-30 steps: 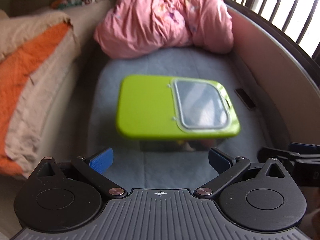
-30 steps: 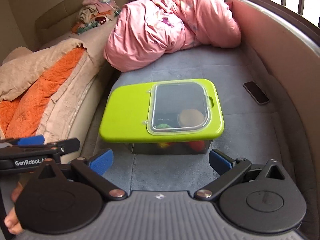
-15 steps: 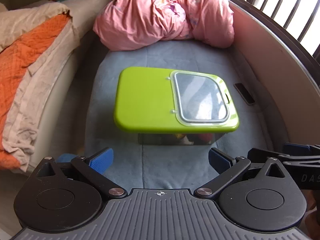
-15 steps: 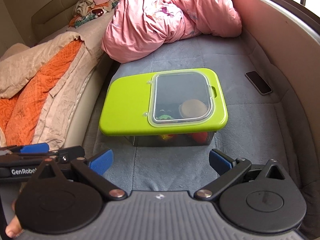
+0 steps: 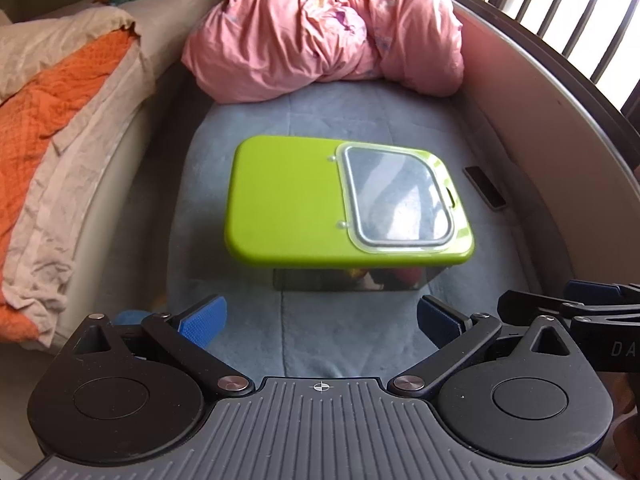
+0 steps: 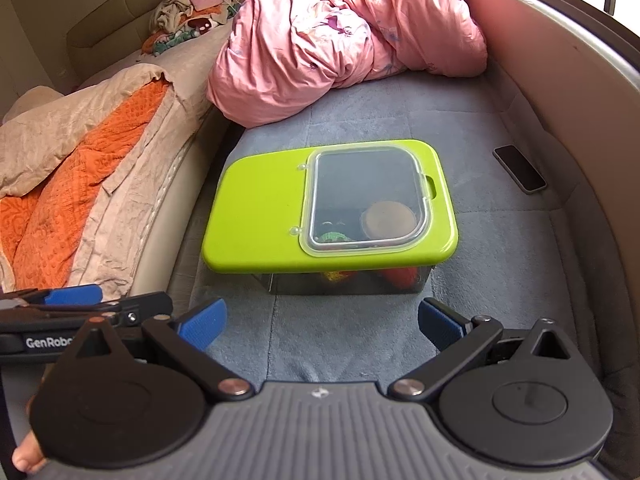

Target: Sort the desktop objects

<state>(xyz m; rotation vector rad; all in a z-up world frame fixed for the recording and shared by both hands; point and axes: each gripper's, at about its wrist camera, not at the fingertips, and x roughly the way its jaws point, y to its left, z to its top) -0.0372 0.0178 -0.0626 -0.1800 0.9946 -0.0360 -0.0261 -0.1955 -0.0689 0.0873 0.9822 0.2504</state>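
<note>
I hold my left gripper (image 5: 318,322) low over the blue-grey mat (image 5: 320,120), its blue-padded fingers (image 5: 203,317) spread wide with nothing between them. My right gripper (image 6: 322,322) is in the same condition: fingers spread apart, nothing grasped. Both point forward at the storage box (image 6: 344,282), which stands on the mat ahead of the fingertips and apart from them. Neither gripper touches it.

The box carries a lime-green lid (image 6: 260,208) with a clear hinged window (image 6: 366,196) set in its right half; the window lies flat and closed. Through the window in the right wrist view I see a round tan object (image 6: 388,218) and a small green item (image 6: 332,235). Through the clear front wall, red and yellow shapes show, too dim to identify.

A dark phone (image 6: 519,168) lies on the mat to the right of the box, well apart from it, near the curved side wall. A crumpled pink quilt (image 6: 340,36) lies behind the box. An orange and beige blanket (image 6: 80,152) is draped over the cushion on the left.
</note>
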